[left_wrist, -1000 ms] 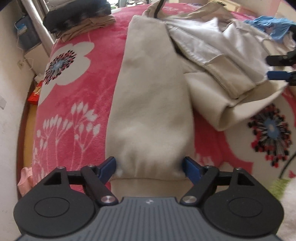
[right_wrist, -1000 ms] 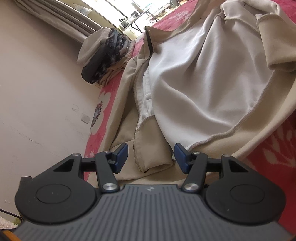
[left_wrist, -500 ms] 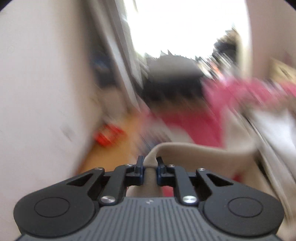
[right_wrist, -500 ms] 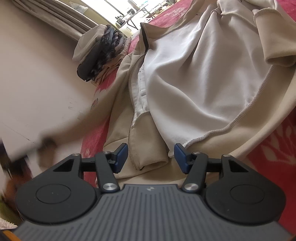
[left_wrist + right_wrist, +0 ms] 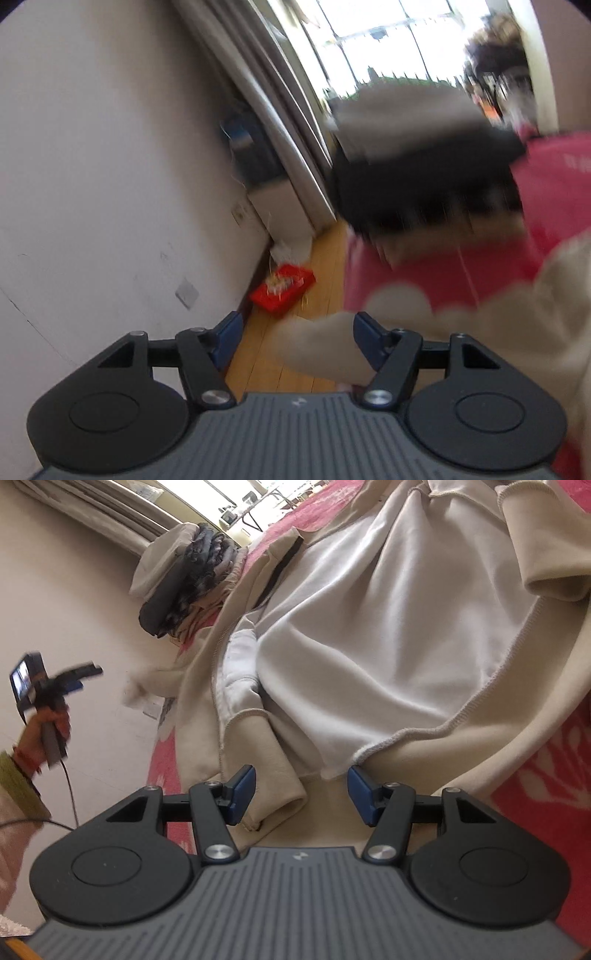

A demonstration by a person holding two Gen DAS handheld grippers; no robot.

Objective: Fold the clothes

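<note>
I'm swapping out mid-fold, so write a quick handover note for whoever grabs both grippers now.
Left gripper: jaws opening; the beige sleeve cuff lies between the fingers, touching only the right one, not pinched. It is out past the bed's edge, over the wooden floor.
Right gripper: open, over the jacket's bottom hem, gripping nothing.
Beige zip jacket: spread open, lining up, on the pink blanket. A pile of folded clothes sits beyond it.
Done: sleeve pulled out sideways.
Left: every fold of the jacket itself.
</note>
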